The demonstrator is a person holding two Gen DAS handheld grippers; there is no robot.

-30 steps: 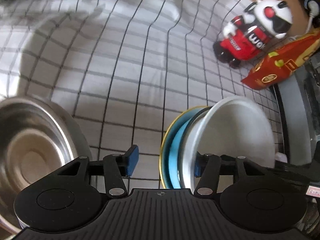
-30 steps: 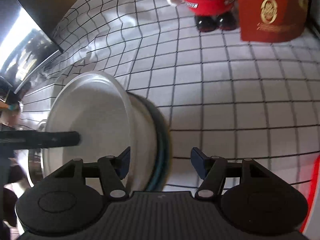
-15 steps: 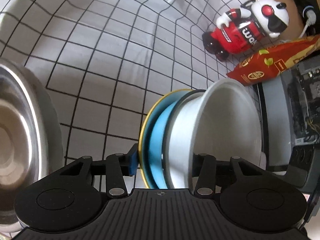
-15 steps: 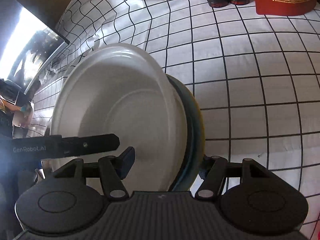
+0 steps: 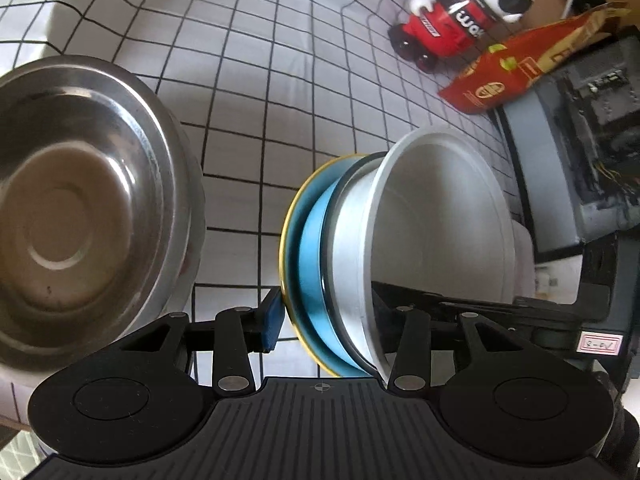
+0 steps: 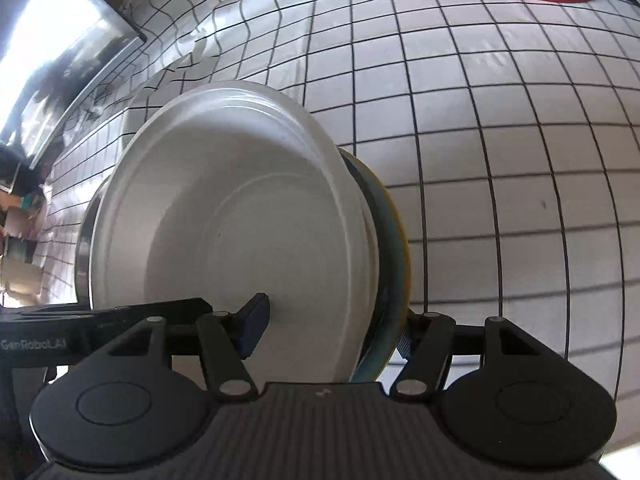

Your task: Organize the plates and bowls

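A white bowl (image 5: 440,208) nested on a blue plate with a yellow rim (image 5: 312,248) stands tilted on edge above the checked cloth. My left gripper (image 5: 328,320) straddles this stack: one pad touches the plate's rim, the other finger reaches inside the bowl, and the jaws are opening slightly. In the right wrist view my right gripper (image 6: 328,328) clamps the same white bowl (image 6: 248,208) and plate (image 6: 394,240), one pad inside the bowl and one behind the plate. A steel bowl (image 5: 80,208) sits upright to the left.
A checked cloth (image 5: 260,60) covers the table. A red and white toy robot (image 5: 460,12) and a red snack bag (image 5: 500,76) stand at the far right, beside a grey electronics box (image 5: 580,140). A dark panel (image 6: 80,60) borders the cloth's far left.
Both grippers moved in over the tilted stack, which now lies between each pair of fingers. The left jaws narrowed onto it. The steel bowl shows more fully in the left wrist view.
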